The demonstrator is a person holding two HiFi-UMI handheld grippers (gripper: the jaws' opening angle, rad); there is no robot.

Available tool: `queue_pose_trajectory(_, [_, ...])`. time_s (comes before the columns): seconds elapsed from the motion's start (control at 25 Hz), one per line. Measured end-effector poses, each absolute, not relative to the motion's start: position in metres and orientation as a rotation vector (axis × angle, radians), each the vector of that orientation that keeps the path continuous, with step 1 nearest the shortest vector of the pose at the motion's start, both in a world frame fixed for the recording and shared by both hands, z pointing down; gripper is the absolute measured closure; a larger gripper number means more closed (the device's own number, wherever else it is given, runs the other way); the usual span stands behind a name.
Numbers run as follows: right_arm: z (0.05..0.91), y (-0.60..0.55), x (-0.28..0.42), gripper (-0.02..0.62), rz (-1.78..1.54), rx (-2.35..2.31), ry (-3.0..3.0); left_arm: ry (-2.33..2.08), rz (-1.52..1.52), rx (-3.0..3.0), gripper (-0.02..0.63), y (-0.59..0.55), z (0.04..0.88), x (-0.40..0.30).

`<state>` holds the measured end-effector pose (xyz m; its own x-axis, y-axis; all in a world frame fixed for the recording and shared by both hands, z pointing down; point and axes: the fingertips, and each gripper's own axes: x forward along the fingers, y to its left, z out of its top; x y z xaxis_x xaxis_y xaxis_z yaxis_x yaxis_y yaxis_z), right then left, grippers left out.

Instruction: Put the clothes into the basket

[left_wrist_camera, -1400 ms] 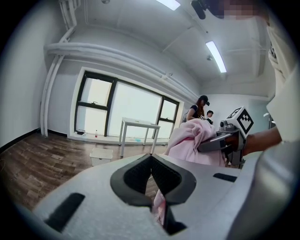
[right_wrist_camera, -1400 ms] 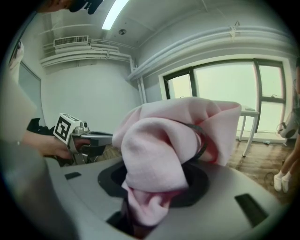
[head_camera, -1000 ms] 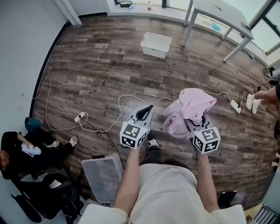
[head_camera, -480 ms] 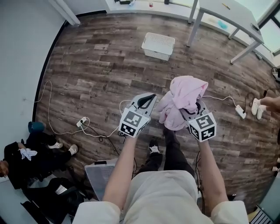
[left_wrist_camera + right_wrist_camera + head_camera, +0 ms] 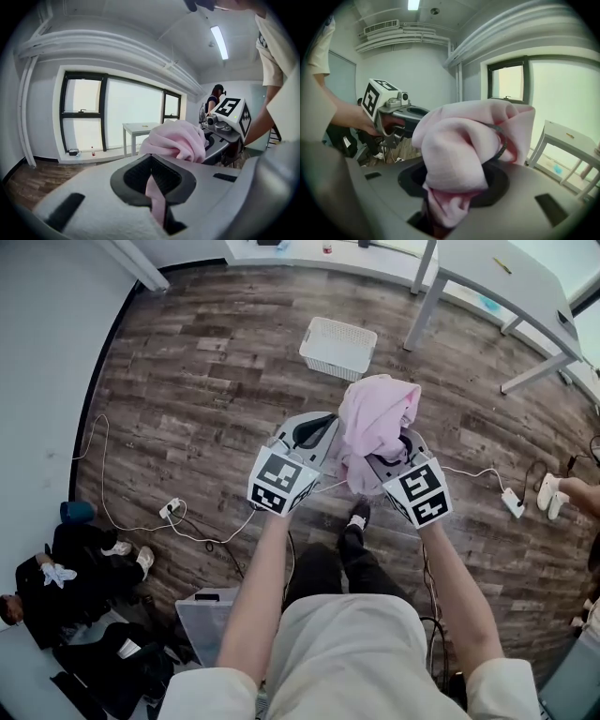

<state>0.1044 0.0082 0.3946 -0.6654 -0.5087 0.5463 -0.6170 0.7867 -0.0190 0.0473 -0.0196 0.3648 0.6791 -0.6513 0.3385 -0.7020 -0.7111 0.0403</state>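
Note:
A bunched pink garment [image 5: 373, 420] is held up in the air between both grippers. My right gripper [image 5: 397, 444] is shut on it, and the cloth bulges out over its jaws [image 5: 461, 154]. My left gripper [image 5: 313, 431] sits right beside it on the left and is shut on a thin strip of the same pink cloth [image 5: 156, 197]. The rest of the garment [image 5: 176, 140] hangs just beyond the left jaws. The white slatted basket [image 5: 336, 347] stands on the wooden floor ahead of the grippers, with nothing visible inside.
A white table [image 5: 497, 276] stands at the back right, close to the basket. White cables and a power strip [image 5: 513, 503] lie on the floor. A person sits by dark bags [image 5: 66, 568] at the left. A clear plastic bin [image 5: 217, 613] is near my feet.
The person has walked forward, so the basket is nearer. The two grippers have drawn together, and the left one has come against the pink garment.

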Motion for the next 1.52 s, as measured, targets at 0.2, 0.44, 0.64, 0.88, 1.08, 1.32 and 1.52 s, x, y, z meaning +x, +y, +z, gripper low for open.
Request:
queue_pose_trajectory(0.2, [0.378, -0.068, 0.097, 0.414, 0.161, 0.784, -2.422, -1.121, 0.456, 2.759, 0.594, -0.074, 0.343, 0.038])
queue_pose_trajectory(0.44, [0.358, -0.151, 0.070, 0.414, 0.122, 0.836, -2.424, -1.106, 0.435, 2.794, 0.594, -0.154, 0.336, 0.008])
queue_pose_trajectory(0.64, [0.348, -0.216, 0.048, 0.414, 0.135, 0.901, -2.416, -1.043, 0.407, 2.812, 0.594, -0.230, 0.342, -0.009])
queue_pose_trajectory(0.88, [0.332, -0.297, 0.020, 0.414, 0.154, 0.975, -2.399, -0.950, 0.407, 2.826, 0.594, -0.313, 0.343, -0.036])
queue_pose_trajectory(1.08, [0.319, -0.352, 0.006, 0.414, 0.137, 1.017, -2.392, -0.911, 0.408, 2.851, 0.594, -0.365, 0.335, -0.045])
queue_pose_trajectory(1.32, [0.313, -0.408, 0.004, 0.414, 0.124, 1.037, -2.404, -0.943, 0.377, 2.862, 0.594, -0.415, 0.324, -0.053])
queue_pose_trajectory(1.52, [0.331, -0.449, 0.009, 0.414, 0.156, 1.030, -2.412, -0.935, 0.424, 2.844, 0.594, -0.453, 0.337, -0.046])
